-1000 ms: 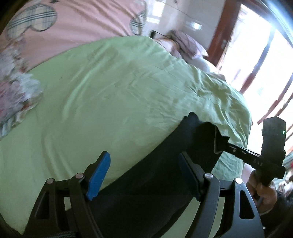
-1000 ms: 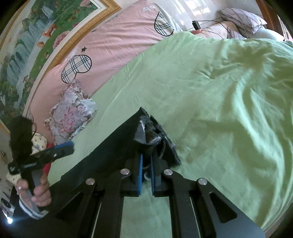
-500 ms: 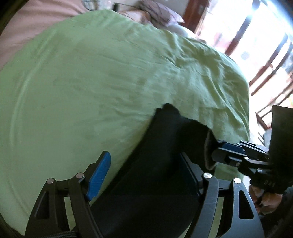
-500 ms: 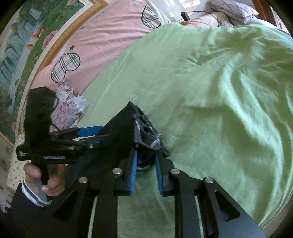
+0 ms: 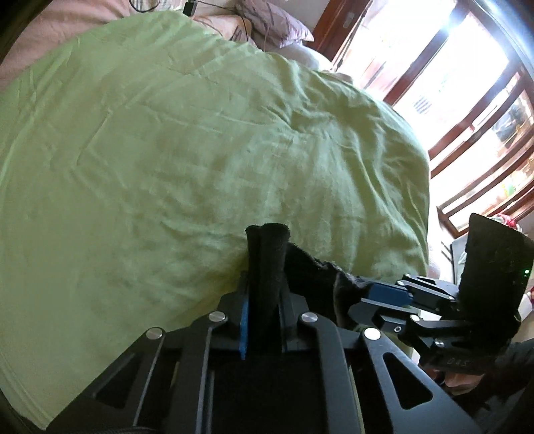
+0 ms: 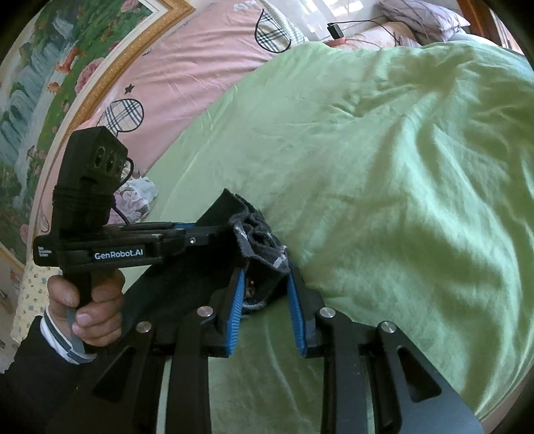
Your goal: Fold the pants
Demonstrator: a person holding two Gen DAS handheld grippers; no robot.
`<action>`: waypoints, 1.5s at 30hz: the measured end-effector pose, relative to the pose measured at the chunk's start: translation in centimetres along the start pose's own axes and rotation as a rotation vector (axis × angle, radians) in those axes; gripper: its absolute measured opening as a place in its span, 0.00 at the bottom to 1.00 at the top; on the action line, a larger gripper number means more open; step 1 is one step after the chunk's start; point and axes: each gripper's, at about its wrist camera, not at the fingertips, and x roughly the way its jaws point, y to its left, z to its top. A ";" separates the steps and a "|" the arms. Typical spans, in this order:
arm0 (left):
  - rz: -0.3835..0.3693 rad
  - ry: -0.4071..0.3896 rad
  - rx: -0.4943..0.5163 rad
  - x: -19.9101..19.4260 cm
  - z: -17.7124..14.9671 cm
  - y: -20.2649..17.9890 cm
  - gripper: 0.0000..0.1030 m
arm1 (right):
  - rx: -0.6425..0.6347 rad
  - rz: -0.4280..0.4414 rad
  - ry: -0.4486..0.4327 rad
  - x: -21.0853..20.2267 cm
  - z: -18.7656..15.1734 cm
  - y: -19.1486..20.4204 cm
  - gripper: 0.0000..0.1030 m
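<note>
The black pants (image 5: pixel 267 267) lie on the green bedspread (image 5: pixel 167 150) at its near edge. My left gripper (image 5: pixel 263 300) is shut on a bunched edge of the pants, which sticks up between its pads. It shows from the side in the right wrist view (image 6: pixel 213 233), clamped on the same cloth. My right gripper (image 6: pixel 265 300) is open, its blue pads (image 6: pixel 235 313) apart on either side of a crumpled pants corner (image 6: pixel 260 243). In the left wrist view the right gripper (image 5: pixel 363 297) sits just right of the left one, touching the cloth.
The green bedspread (image 6: pixel 400 167) covers most of the bed. Pink pillows (image 6: pixel 200 66) and a floral cushion (image 6: pixel 137 197) lie at the head, under a gold-framed painting (image 6: pixel 50 83). A window with dark wooden frames (image 5: pixel 467 133) is to the right. A charger cable (image 6: pixel 337 31) lies near the pillows.
My left gripper closed on the pants edge, having been wide open. My right gripper opened from shut on the crumpled corner. The two grippers came close together.
</note>
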 end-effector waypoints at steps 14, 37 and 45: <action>-0.019 -0.060 -0.022 -2.0 -0.7 -0.2 0.11 | 0.040 0.024 -0.031 -0.3 0.6 -1.1 0.49; -0.035 -0.426 -0.074 -20.0 -6.5 1.0 0.10 | -0.137 0.571 -0.034 -3.0 3.8 10.7 0.16; 0.002 -0.508 -0.181 -22.9 -14.0 4.3 0.10 | -0.249 0.698 0.059 -0.6 2.7 17.4 0.16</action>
